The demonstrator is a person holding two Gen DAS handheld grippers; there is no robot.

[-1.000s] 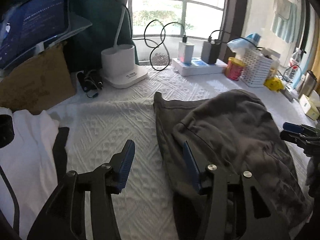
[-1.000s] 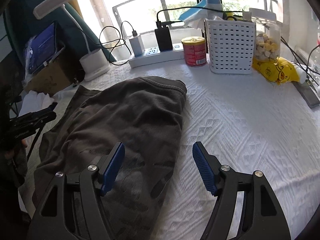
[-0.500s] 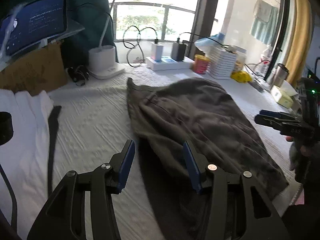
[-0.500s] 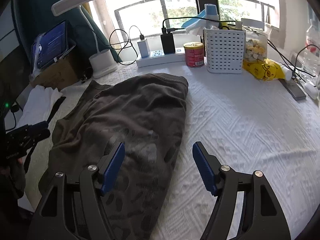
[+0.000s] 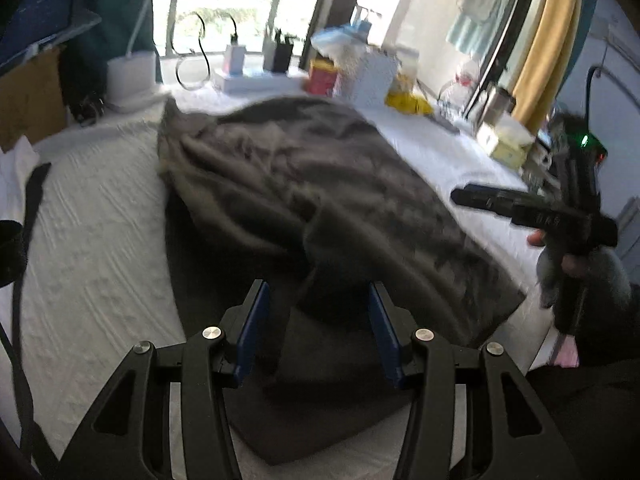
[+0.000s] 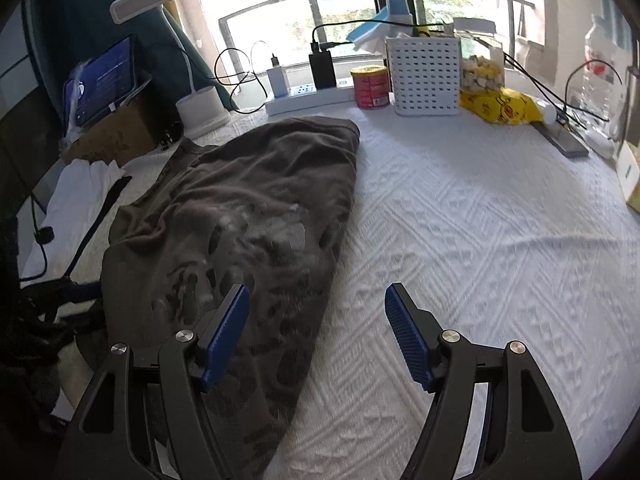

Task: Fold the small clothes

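Note:
A dark grey-brown T-shirt (image 5: 320,176) with a faded print lies spread lengthwise on the white textured cover (image 6: 480,240). My left gripper (image 5: 316,296) hovers over the shirt's near left part; its jaws stand apart, and a raised fold of cloth lies just ahead of them, untouched by the pads. My right gripper (image 6: 316,300) is open above the shirt's (image 6: 248,208) near right edge, left pad over the print, right pad over bare cover. In the left wrist view the right gripper (image 5: 480,196) shows side-on, held by a hand (image 5: 568,264).
White folded clothes (image 6: 80,196) and a black strap lie at the left. Along the far edge stand a lamp base (image 6: 200,108), a power strip (image 6: 312,96), a red tin (image 6: 370,88), a white basket (image 6: 424,76) and a yellow bag (image 6: 500,108). A cardboard box (image 6: 112,136) holds a tablet.
Both grippers have drawn back toward the near edge. The left one has also swung right, so the shirt now lies straight before its jaws. Neither opening has changed.

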